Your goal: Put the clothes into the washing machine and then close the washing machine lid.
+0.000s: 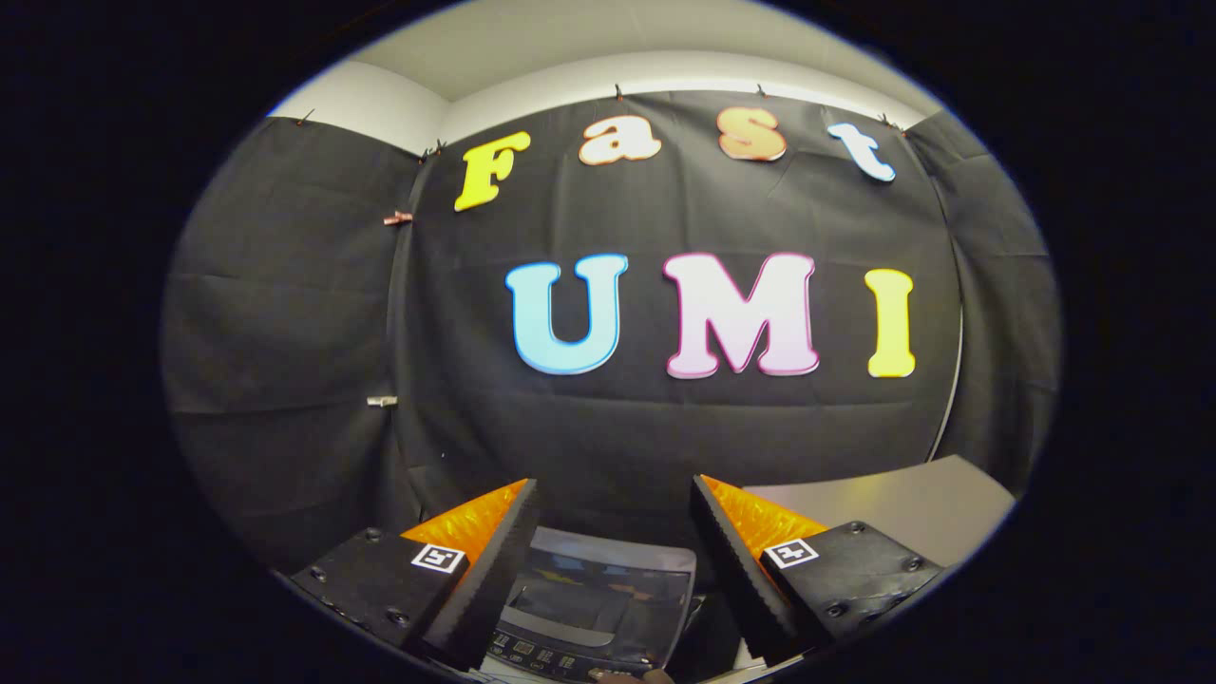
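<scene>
Below my fingers sits the washing machine, a small top-loader seen from above between the 2 fingers, its translucent lid lying across the top and a control panel along the near edge. I judge the lid to be light, stiff plastic, smooth and likely slippery, so I would push or hook it at its free edge rather than pinch the flat face. Whether it is fully down I cannot tell. Its long axis runs across my line of sight, panel side toward me, back toward the black cloth wall. The clothes, soft and limp, would take a pinch anywhere on a bunched fold. My gripper hangs above the machine, fingers spread wide with nothing between them. A grey table top lies to the right of the machine.
</scene>
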Tool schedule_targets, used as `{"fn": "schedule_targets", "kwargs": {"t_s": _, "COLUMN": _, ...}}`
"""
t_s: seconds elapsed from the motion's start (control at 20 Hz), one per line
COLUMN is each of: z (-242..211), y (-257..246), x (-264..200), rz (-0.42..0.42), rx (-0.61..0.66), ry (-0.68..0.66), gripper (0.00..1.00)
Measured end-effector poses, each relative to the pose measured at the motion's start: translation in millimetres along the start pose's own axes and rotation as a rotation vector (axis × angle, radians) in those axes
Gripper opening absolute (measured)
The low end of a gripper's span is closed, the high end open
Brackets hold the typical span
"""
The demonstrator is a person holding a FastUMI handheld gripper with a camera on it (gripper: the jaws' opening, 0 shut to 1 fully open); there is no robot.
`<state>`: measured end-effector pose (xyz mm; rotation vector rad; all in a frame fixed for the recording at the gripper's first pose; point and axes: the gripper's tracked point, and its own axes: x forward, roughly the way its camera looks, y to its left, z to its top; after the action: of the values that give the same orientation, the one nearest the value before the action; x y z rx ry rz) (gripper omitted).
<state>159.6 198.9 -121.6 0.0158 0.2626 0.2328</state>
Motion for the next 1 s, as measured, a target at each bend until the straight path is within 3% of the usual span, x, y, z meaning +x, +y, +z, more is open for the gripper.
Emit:
{"fn": "schedule_targets", "kwargs": {"t_s": 0.45, "z": 58.7, "y": -63.6, "x": -112.3, "rz": -0.038, "rx": -0.057, "ry": -0.201, "gripper": 0.98}}
{"fn": "schedule_targets", "kwargs": {"t_s": 1.0, "z": 62.0, "y": -117.0, "x": -191.6, "rz": -0.154, "rx": -0.085, "ry": -0.24, "gripper": 0.99}}
